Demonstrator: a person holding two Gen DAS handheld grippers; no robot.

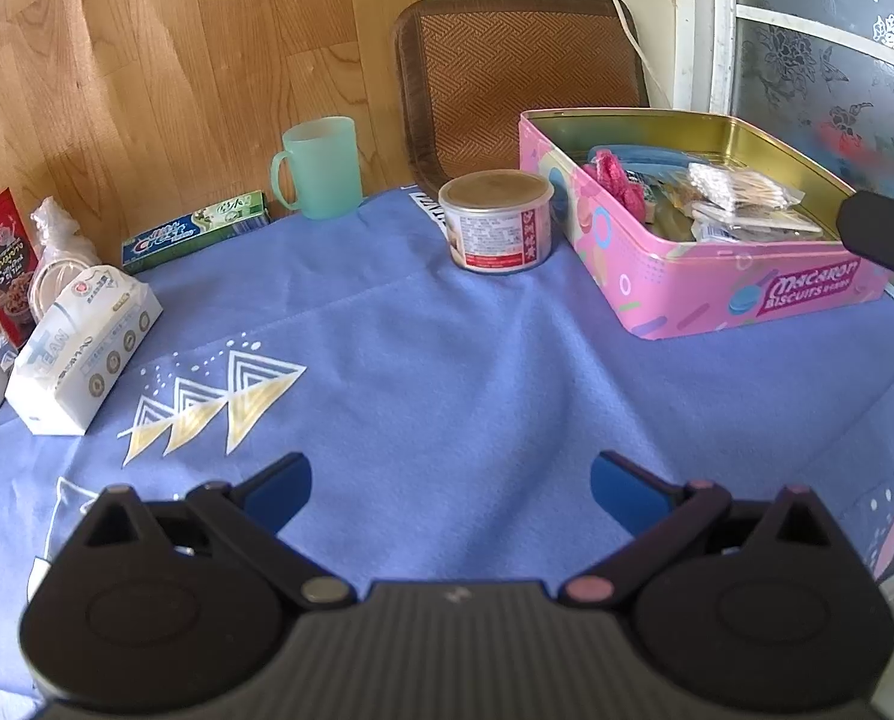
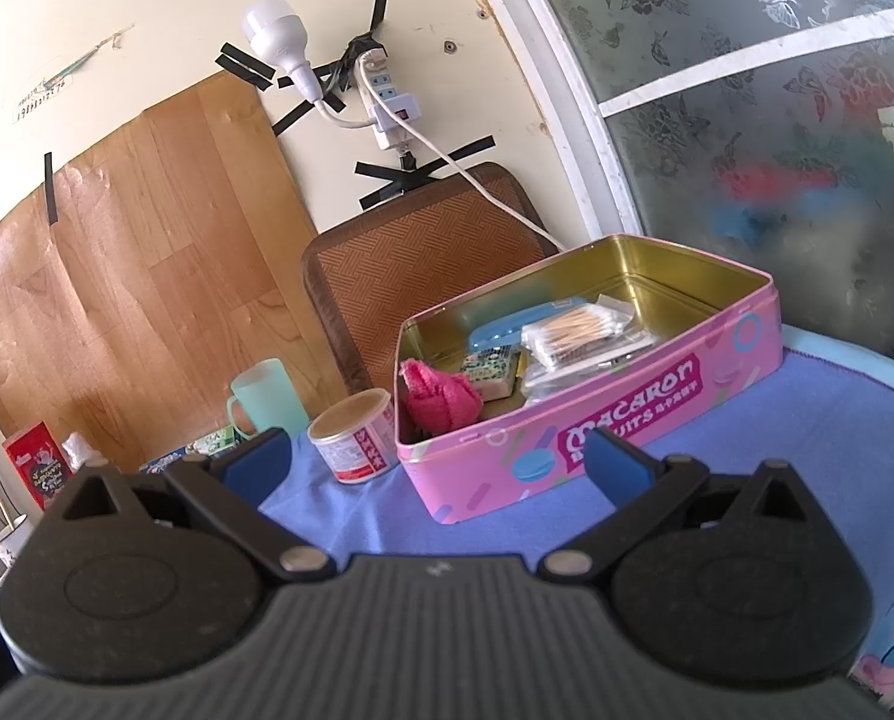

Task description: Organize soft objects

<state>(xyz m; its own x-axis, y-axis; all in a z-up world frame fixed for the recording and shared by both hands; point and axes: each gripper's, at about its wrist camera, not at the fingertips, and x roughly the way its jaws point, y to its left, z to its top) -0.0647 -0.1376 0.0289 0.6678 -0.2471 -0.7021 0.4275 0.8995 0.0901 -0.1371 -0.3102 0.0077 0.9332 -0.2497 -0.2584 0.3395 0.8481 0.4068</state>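
Observation:
A pink biscuit tin (image 1: 741, 300) stands open at the right of the blue tablecloth; it also shows in the right wrist view (image 2: 627, 414). Inside lie a pink cloth (image 2: 438, 399), a bag of cotton swabs (image 2: 573, 330), a blue case (image 2: 495, 333) and small packets. A white tissue pack (image 1: 81, 354) lies at the far left of the table. My left gripper (image 1: 450, 489) is open and empty, low over the cloth. My right gripper (image 2: 438, 459) is open and empty, just in front of the tin; a part of it shows in the left wrist view (image 1: 885, 234).
A round can (image 1: 498, 222) stands left of the tin. A green mug (image 1: 321, 168), a toothpaste box (image 1: 195, 231), a red carton (image 1: 0, 264) and a plastic bag (image 1: 57, 252) line the back left. A woven chair back (image 1: 525, 78) stands behind the table.

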